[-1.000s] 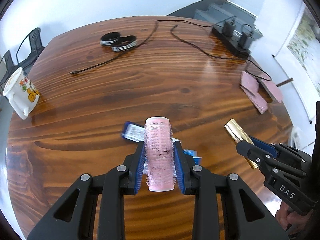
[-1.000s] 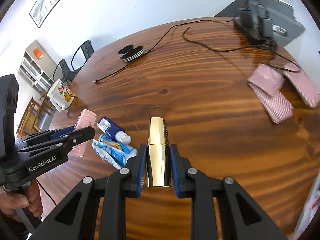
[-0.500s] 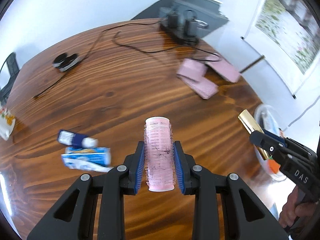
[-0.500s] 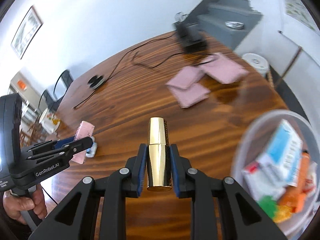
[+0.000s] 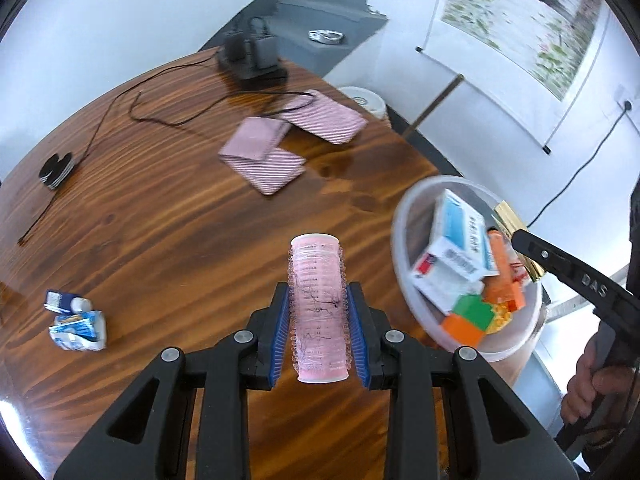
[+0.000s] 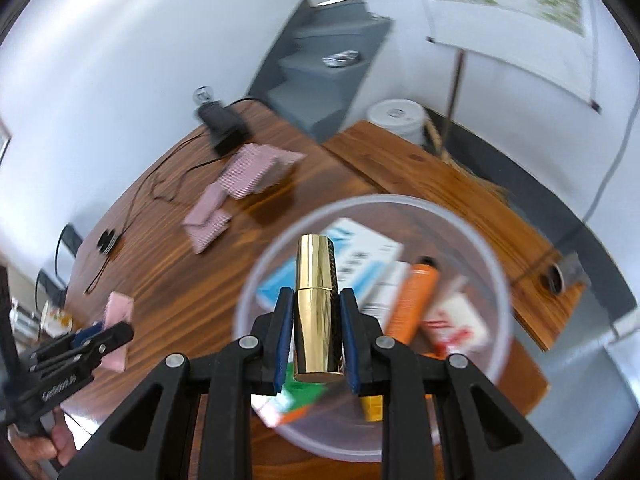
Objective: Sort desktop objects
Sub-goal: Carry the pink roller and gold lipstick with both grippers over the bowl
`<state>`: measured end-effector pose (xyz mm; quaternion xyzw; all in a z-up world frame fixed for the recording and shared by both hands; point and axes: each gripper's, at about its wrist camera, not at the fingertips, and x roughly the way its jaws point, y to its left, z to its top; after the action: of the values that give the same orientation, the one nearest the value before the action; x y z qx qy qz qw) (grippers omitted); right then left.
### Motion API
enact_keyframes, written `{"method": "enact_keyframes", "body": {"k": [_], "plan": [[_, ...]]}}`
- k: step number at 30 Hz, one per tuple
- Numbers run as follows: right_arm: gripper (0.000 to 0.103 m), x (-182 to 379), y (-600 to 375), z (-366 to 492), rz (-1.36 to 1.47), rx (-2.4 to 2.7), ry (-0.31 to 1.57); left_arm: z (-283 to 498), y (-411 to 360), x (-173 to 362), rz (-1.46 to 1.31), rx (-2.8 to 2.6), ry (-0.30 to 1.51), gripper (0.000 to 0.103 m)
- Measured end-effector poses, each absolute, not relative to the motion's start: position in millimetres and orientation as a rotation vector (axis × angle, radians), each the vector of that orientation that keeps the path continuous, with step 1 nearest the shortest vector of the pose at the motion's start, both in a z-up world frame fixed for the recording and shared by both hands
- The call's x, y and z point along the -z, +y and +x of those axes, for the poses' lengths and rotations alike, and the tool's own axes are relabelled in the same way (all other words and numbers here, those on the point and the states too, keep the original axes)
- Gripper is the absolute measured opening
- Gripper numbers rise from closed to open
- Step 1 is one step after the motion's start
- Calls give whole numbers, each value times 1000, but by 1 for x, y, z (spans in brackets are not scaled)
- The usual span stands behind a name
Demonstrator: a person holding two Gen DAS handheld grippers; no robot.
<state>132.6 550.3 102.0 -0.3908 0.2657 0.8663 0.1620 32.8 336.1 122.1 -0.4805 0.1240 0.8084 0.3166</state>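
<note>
Left claw [image 5: 319, 334] clamped shut and angled downward, right claw [image 6: 316, 338] likewise clamped and tilted down, each gripped by a hand [image 5: 592, 384].

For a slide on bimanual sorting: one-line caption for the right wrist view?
Right gripper holds a gold tube over a clear bin of boxed items.

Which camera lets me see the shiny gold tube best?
The right wrist view: the shiny gold tube fills the middle, clamped in the right gripper above the clear plastic tub. The left wrist view shows only its tip poking out, partly hidden.
</note>
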Motion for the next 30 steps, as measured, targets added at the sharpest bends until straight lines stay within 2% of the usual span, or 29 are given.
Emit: {"method": "enact_keyframes", "body": {"k": [10,30], "plan": [[25,-74,600,144,-1147,-2341,939,58,364,-126,-1244,-2122,352,30],[28,-61,595,121,-1341,-2463,1018,85,394,-133,-1206,-2126,338,30]]}}
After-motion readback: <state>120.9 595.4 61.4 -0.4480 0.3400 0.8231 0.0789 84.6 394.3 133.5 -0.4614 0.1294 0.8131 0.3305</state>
